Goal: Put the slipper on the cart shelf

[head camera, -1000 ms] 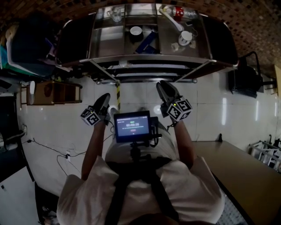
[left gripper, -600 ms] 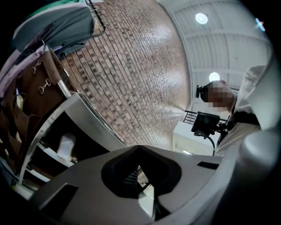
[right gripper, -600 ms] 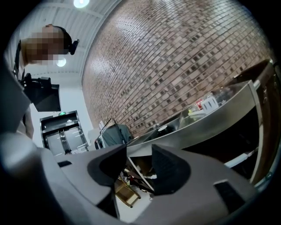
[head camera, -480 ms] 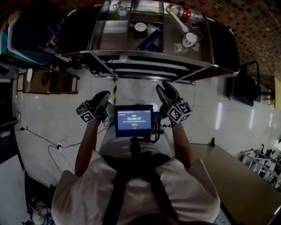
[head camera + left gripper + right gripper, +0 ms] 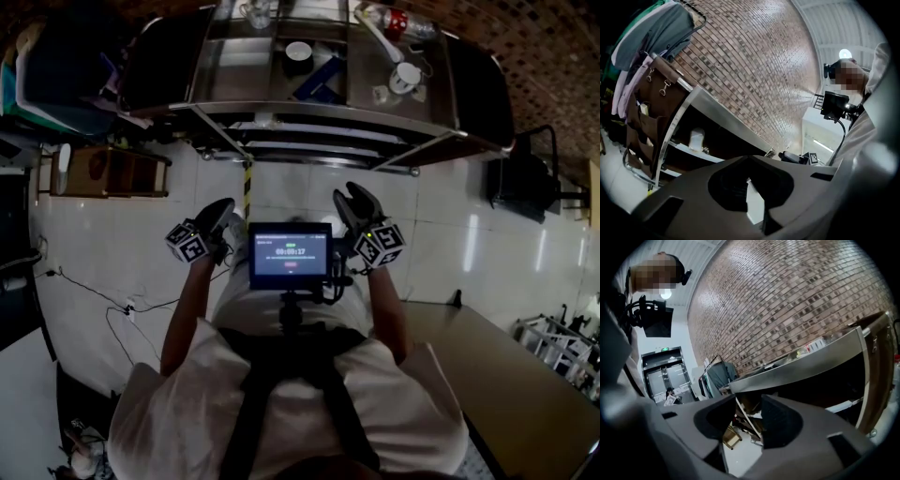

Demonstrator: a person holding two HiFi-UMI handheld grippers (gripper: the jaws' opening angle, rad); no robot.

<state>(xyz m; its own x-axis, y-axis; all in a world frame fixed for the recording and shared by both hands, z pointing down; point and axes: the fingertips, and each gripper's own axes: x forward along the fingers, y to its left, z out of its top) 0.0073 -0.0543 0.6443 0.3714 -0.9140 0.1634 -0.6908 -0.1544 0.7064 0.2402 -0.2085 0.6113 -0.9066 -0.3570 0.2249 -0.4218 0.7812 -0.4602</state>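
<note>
The steel cart (image 5: 319,111) stands ahead of me on the white tiled floor, its top and lower shelves in the head view. I cannot make out a slipper in any view. My left gripper (image 5: 222,208) is held at chest height short of the cart, shut, with nothing in it; its jaws meet in the left gripper view (image 5: 749,159), with the cart (image 5: 689,101) beyond. My right gripper (image 5: 354,197) is open and empty; its jaws swung apart a moment ago and have just been closing slightly. Through their gap (image 5: 749,401) the cart's top edge (image 5: 801,364) shows.
On the cart top lie a tape roll (image 5: 298,52), a blue item (image 5: 317,82), a white cup (image 5: 403,79) and a bottle (image 5: 384,21). A wooden crate (image 5: 117,171) sits at left, cables (image 5: 112,314) cross the floor, and a table (image 5: 506,375) stands at right.
The right gripper's jaws went from shut to open. Both grippers sank a little and drifted in front of me. The head view tilted slightly.
</note>
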